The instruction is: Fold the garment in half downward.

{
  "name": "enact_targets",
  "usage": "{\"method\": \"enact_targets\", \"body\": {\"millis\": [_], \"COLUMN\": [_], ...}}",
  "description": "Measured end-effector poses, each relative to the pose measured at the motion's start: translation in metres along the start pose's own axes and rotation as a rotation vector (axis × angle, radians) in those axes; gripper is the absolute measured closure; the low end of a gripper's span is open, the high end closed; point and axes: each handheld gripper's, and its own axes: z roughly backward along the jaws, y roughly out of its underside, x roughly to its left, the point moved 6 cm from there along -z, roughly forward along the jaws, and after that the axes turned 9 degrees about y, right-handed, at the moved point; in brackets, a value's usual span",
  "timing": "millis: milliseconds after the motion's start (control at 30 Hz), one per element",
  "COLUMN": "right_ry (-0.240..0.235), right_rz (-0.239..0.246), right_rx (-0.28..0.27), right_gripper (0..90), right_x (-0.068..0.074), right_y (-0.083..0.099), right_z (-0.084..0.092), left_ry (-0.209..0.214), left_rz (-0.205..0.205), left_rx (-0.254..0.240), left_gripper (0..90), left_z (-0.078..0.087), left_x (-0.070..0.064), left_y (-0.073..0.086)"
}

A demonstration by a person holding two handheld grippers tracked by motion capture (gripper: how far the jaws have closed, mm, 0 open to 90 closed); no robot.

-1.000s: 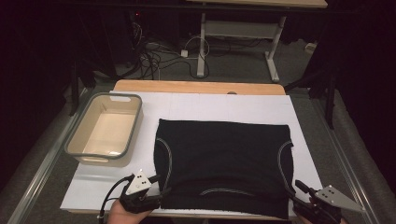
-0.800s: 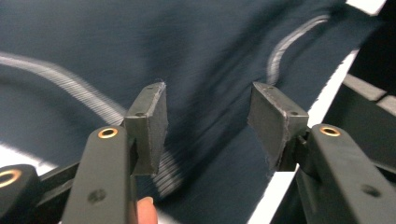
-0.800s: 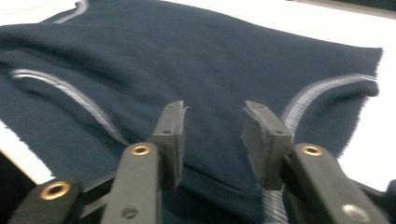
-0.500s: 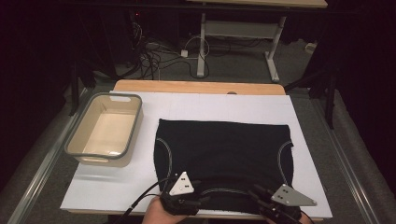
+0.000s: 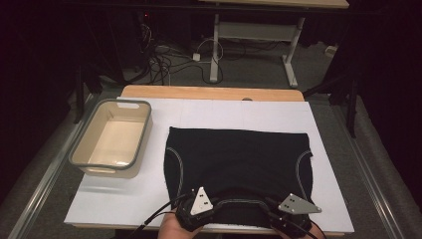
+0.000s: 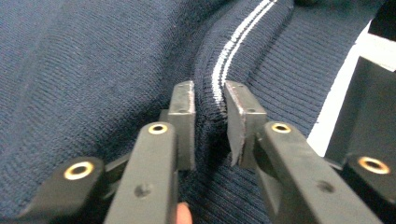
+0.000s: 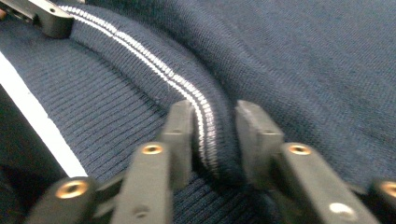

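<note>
Gripping the collar, both grippers sat at the near edge of the dark blue knit garment (image 5: 239, 159), which lay spread flat on the white sheet (image 5: 124, 199) covering the desk (image 5: 209, 92). In the high view the left gripper (image 5: 196, 211) and the right gripper (image 5: 293, 211) stood close together over the garment's near edge, hands coming in from below and cables trailing back from each.

And there was the squeeze: the left gripper (image 6: 210, 109) had just been closing its jaws, and in the left gripper view a raised fold of the ribbed collar (image 6: 219, 70), with its thin white stripe, stood pinched between the two pads. Same story on the other side. The right gripper (image 7: 214, 126) had just been closing too, and in the right gripper view its jaws clamped a ridge of the same striped collar (image 7: 140, 51), the stripe running right up between the pads. Farther along that collar band, at the top left of the right gripper view, the tip of the other gripper showed on the fabric.

Off to the left on the sheet, well apart from the garment, a beige tub (image 5: 78, 155) with a grey rim stood upright.
</note>
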Motion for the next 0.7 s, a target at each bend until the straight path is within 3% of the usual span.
{"method": "enact_targets", "body": {"millis": [233, 333, 600, 700], "right_ry": [-0.001, -0.009, -0.051, -0.06], "right_rz": [0.039, 0.057, 0.055, 0.057], "right_rx": [-0.081, -0.105, -0.089, -0.072], "right_gripper": [79.0, 79.0, 78.9, 78.6], "right_x": [0.007, 0.012, 0.018, 0.02], "right_y": [-0.009, -0.009, 0.003, 0.007], "right_z": [0.022, 0.033, 0.039, 0.037], "left_ry": [0.053, 0.068, 0.086, 0.115], "left_rz": [-0.014, -0.032, -0.061, -0.044], "left_rx": [-0.059, -0.058, -0.038, -0.016], "left_gripper": [75.3, 75.2, 75.0, 72.5], "left_z": [0.018, 0.023, 0.027, 0.022], "left_x": [-0.01, -0.018, -0.027, -0.026], "left_y": [-0.005, -0.004, 0.004, 0.01]}}
